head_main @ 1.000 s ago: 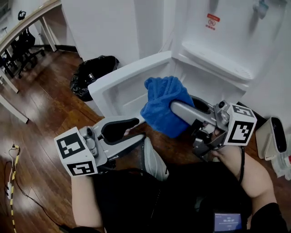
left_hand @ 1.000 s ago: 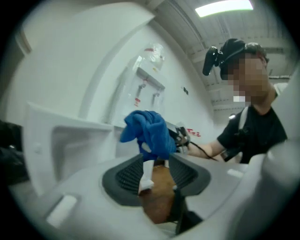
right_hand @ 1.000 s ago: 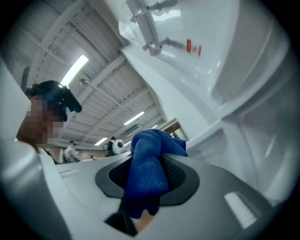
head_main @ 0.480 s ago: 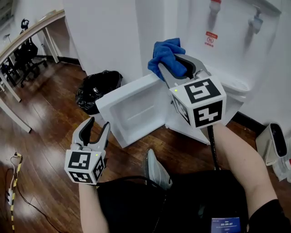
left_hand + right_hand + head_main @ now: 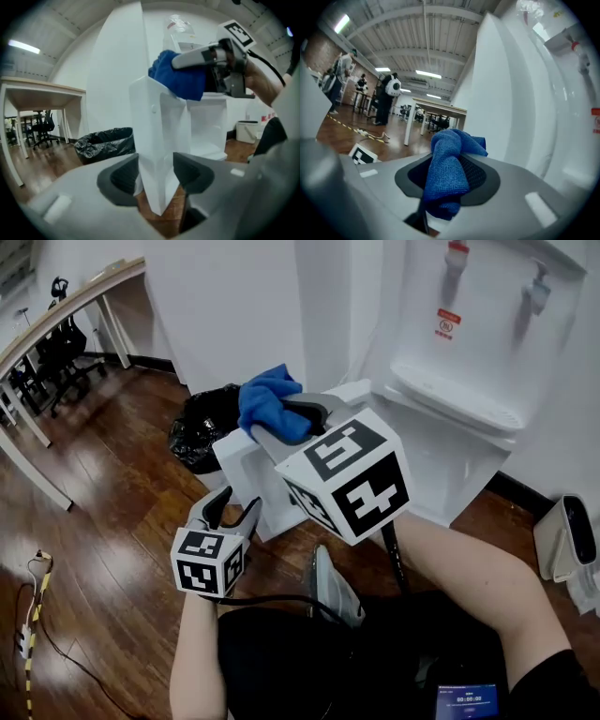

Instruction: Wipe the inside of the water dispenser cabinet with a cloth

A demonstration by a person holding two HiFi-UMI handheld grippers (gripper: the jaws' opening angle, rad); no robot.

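The white water dispenser stands at the upper right, its lower cabinet open. The cabinet door swings out to the left. My right gripper is shut on a bunched blue cloth, held over the door's top edge; the cloth fills its jaws in the right gripper view. My left gripper is low at the door's outer edge. In the left gripper view, the door edge stands between its opening jaws, and the pads do not press on it.
A black rubbish bag lies on the wooden floor behind the door. A desk and office chairs are at far left. A white bin stands at right. A cable runs along the floor at left.
The right gripper swung the cloth up and then left, over the door's top edge. The left gripper moved right and forward to the door's edge, and its jaws spread wider.
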